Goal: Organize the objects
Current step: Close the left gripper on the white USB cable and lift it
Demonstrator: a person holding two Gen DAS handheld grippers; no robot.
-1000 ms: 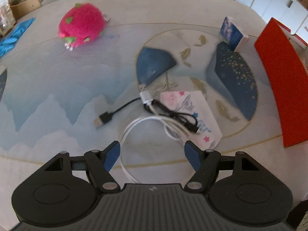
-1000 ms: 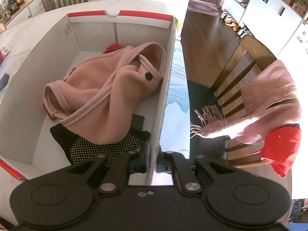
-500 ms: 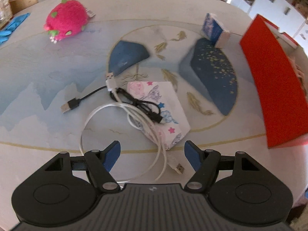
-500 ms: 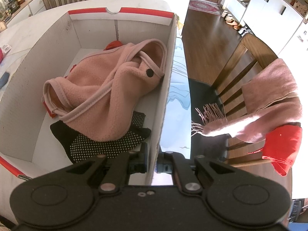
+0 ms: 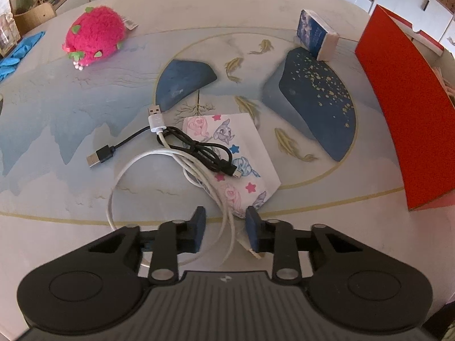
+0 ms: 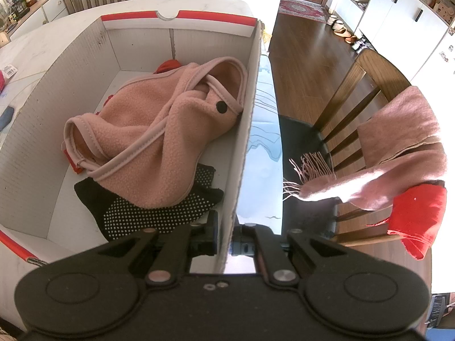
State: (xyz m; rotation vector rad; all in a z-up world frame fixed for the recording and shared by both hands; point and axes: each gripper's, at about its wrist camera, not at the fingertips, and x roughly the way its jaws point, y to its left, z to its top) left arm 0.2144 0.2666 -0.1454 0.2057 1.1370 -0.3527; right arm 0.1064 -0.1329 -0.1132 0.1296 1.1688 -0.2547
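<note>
Jaws of the left gripper were closing around the white cable beside the box, whose wall the right gripper held pinched tight; lifting it in seemed next.

Bright daylight, blown-out glare, fisheye-curved edges

Wood-plank floor at 1 o'clock; white cabinets w/ dark handles at 2; wooden chair at 3; patterned rug near doorway, bright daylight.

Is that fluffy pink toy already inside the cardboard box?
No, the pink plush toy lies out on the table, far from the red-sided box at the table's edge.
</note>
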